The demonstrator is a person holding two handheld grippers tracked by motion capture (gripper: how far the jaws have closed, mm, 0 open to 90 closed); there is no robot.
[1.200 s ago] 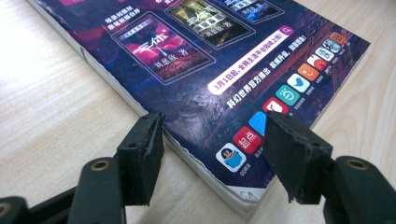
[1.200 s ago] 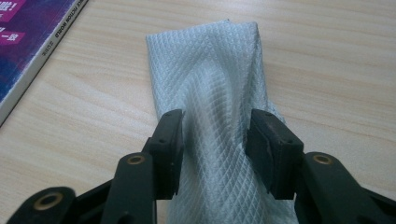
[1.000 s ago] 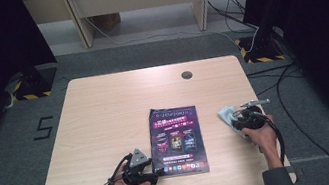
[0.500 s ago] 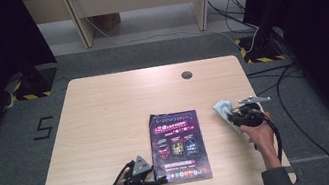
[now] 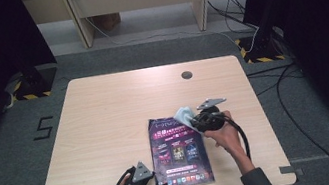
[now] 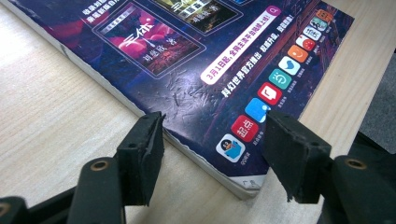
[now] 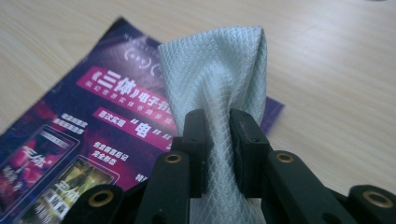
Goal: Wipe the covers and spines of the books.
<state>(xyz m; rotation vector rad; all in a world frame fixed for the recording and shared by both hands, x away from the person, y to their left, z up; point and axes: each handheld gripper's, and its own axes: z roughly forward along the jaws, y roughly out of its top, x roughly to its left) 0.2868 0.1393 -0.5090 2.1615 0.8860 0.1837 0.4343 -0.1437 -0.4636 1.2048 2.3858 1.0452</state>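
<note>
We've got the cloth (image 7: 219,88) pinched in the right gripper (image 5: 196,120): pale mint, diamond-weave microfibre, bunched into a soft upright fold between the pads. The jaws have just been closing and now sit tight on it, fabric squeezed thin between them.

Cloth hangs over the far right corner of the magazine (image 5: 178,151), at the title end. The magazine lies flat on the table (image 5: 106,122), long axis running away from us, roughly square to the near edge. So the whole cover lies toward us and to the left of the cloth, and a wipe, if that's what's next, would run down the long axis toward the near edge.

Cover is glossy dark purple with pink banners, app icons along the near end, and visible scuffs and creases near the near left corner. Slick surface, so the cloth should slide easily, and the thin book may skate with it.

That's where the left gripper (image 6: 215,154) matters. It sits at the near left corner, jaws apart, straddling the corner without pressing on it, one pad off the spine side and one over the near edge. It's the nearer hand to that end and is placed to pin the magazine, but isn't holding it yet.

Table is light wood-grain laminate, smooth, with a grommet hole (image 5: 187,75) at the far side, well apart from everything.
</note>
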